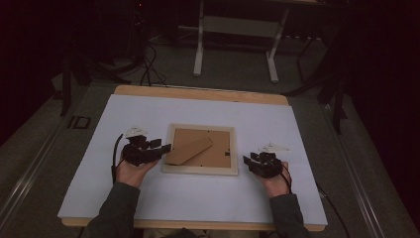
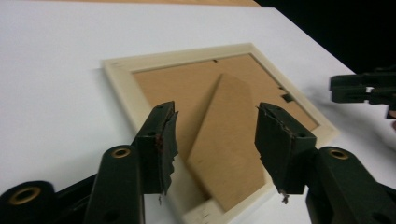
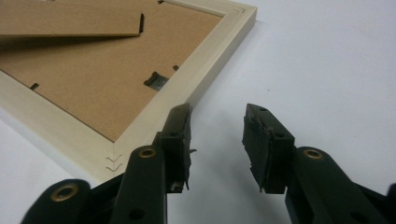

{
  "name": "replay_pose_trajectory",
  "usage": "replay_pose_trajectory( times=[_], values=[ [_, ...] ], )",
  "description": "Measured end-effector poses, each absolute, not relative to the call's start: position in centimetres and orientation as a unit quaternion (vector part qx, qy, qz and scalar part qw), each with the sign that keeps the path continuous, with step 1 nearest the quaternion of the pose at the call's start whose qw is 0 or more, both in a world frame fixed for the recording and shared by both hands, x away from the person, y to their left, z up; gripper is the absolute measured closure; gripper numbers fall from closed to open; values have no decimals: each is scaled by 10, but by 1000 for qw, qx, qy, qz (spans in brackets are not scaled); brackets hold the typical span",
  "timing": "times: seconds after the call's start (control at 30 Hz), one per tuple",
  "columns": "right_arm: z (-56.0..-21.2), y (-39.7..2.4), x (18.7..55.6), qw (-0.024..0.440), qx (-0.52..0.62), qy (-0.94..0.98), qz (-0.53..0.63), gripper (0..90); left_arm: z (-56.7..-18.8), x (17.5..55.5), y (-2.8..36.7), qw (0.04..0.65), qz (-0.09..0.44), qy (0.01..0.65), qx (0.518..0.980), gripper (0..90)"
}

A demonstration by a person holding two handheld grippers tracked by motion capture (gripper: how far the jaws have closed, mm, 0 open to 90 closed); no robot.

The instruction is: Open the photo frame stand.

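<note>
A pale wooden picture frame lies face down in the middle of the white table, its brown backing board facing up. A brown stand flap lies across the board. My left gripper hovers at the frame's left edge; in the left gripper view its jaws are open over the frame and flap, touching neither. My right gripper sits just right of the frame. In the right gripper view it is open above bare table beside the frame's corner, with nothing between its jaws.
A white sheet covers the wooden tabletop, whose edge shows at the back. A metal clip sits in the backing board. Beyond the table stand white desk legs and cables on a dark floor.
</note>
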State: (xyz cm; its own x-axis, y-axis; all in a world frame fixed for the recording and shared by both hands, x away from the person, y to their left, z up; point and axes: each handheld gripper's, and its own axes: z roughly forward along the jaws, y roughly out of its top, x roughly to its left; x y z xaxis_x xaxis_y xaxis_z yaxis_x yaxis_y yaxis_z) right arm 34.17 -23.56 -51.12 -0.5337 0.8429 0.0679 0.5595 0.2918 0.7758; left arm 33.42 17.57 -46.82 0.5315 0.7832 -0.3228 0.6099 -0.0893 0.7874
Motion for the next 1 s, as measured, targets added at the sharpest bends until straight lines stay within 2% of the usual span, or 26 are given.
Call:
replay_pose_trajectory(
  times=[0.4,1.0],
  values=[
    [-513,-233,341,176,445,786,392,594,-484,353,157,442,44,486,753,372],
    [-515,-230,341,172,440,790,390,585,-511,357,164,428,-13,513,744,331]
  ],
)
